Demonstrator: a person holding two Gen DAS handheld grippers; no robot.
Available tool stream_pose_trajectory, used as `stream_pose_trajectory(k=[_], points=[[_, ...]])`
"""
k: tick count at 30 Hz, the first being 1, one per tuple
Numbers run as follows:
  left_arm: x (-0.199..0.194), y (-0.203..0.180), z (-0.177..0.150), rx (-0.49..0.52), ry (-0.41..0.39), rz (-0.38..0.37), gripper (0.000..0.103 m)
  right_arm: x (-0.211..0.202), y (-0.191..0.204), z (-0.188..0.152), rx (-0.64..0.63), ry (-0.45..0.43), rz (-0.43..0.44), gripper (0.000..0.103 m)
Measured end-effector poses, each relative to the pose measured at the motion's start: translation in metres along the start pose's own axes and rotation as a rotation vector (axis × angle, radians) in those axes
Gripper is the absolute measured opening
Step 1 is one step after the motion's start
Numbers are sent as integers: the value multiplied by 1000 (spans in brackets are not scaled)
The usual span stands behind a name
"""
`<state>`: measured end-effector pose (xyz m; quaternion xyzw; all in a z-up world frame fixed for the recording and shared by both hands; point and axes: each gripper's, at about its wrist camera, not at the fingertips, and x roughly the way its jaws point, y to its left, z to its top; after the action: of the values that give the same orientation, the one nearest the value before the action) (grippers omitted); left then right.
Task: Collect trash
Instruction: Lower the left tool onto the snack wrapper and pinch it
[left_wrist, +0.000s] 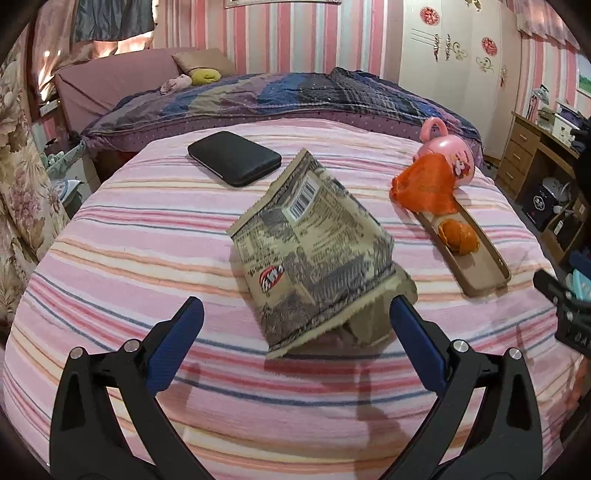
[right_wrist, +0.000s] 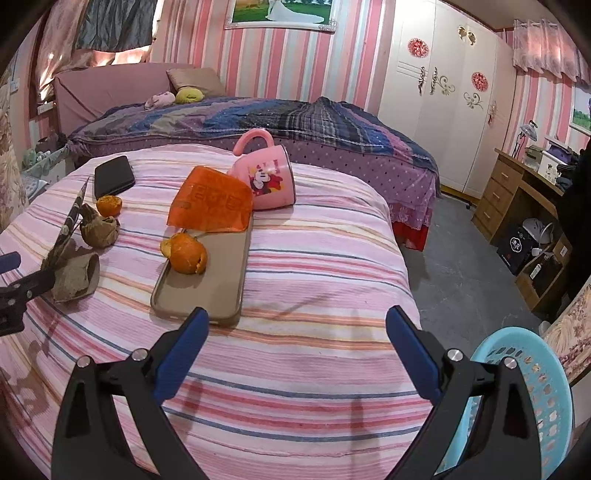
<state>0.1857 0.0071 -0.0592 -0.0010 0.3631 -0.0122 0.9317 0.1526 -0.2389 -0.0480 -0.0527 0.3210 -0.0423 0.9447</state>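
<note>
1. Two grippers hover over a striped blanket (right_wrist: 314, 266); the left gripper (left_wrist: 295, 317) has its fingers spread wide, holding nothing.
2. A printed snack bag (left_wrist: 314, 251) stands tilted between and just beyond the left gripper's fingers, its lower edge near the right fingertip; contact cannot be told.
3. Crumpled brown paper (right_wrist: 99, 230) lies behind the bag, with an orange peel piece (right_wrist: 109, 205) just beside it.
4. The right gripper (right_wrist: 295, 325) is also open and empty, near the end of a tan tray (right_wrist: 221, 280).
5. On the tray sit a peeled orange skin (right_wrist: 186, 253) and an orange wrapper (right_wrist: 212, 201).
6. A pink mug (right_wrist: 271, 177) lies tipped beside the wrapper; a black case (right_wrist: 112, 176) rests farther back.
7. A blue basket (right_wrist: 535, 402) stands on the floor at the right.
</note>
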Motion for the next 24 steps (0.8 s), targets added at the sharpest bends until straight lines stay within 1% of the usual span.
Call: stream_pose_trajectory(k=[4,7,10,13,15,16,18,21,24], points=[[6,6,5,-24,4,26,97,1,2,0,-14,2,0,94],[9,19,9,-67,6,39,96,1,3,0,-14,2,0,94],[5,40,10,-118,-10,55,91,2,4,0,-13,0,2,94],[3,60,10,-164,-12,47,80,2,7,0,-14,-3,8,94],[5,69,9,-173,2,35,66,3,11,1,-21,-2,10,94],[6,72,8,-174,8,26,62,3,13,0,-26,-1,11,94],[9,77,7,-175,26,1,48,3,17,1,-33,1,15,94],[10,76,6,-162,33,-24,40,2,23,2,-46,0,20,94],[12,72,5,-146,49,-57,41,3,28,1,-55,1,24,94]])
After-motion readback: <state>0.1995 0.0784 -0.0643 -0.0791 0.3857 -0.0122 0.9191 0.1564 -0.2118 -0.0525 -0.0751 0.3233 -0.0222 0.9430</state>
